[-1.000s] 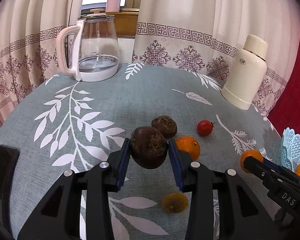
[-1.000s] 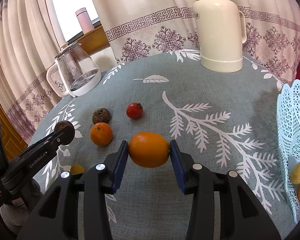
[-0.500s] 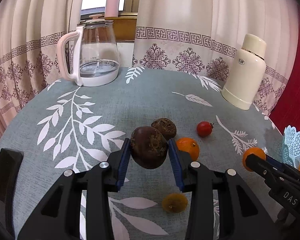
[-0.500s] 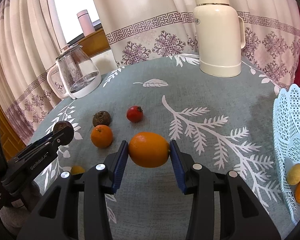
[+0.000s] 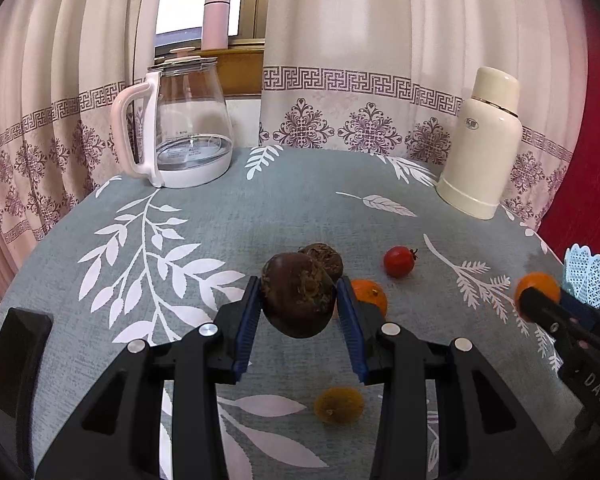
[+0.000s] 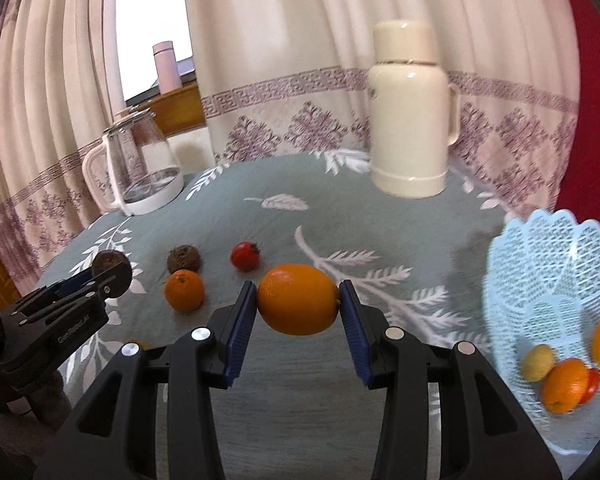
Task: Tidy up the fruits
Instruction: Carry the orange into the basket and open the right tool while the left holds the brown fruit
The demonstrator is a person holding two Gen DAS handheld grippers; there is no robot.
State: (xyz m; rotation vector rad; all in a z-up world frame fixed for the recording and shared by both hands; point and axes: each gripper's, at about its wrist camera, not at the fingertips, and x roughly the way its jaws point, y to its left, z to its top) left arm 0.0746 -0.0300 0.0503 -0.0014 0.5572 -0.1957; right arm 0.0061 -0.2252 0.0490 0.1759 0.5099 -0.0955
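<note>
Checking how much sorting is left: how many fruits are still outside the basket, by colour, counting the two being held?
Orange fruit: 2
Dark brown fruit: 2
Red fruit: 1
Yellow fruit: 1
Total: 6

We look from just behind each claw, tilted down over the round worktop (image 5: 228,216) with its grey-green leaf-print cloth, towards the patterned cream curtains (image 5: 360,80). Our left view faces the clear glass kettle with a white handle (image 5: 184,128) at upper left; our right view faces the cream vacuum flask (image 6: 410,120) at upper centre. Both share the kettle, the flask and the loose fruit at mid-frame, and each catches the other claw at its edge.
</note>
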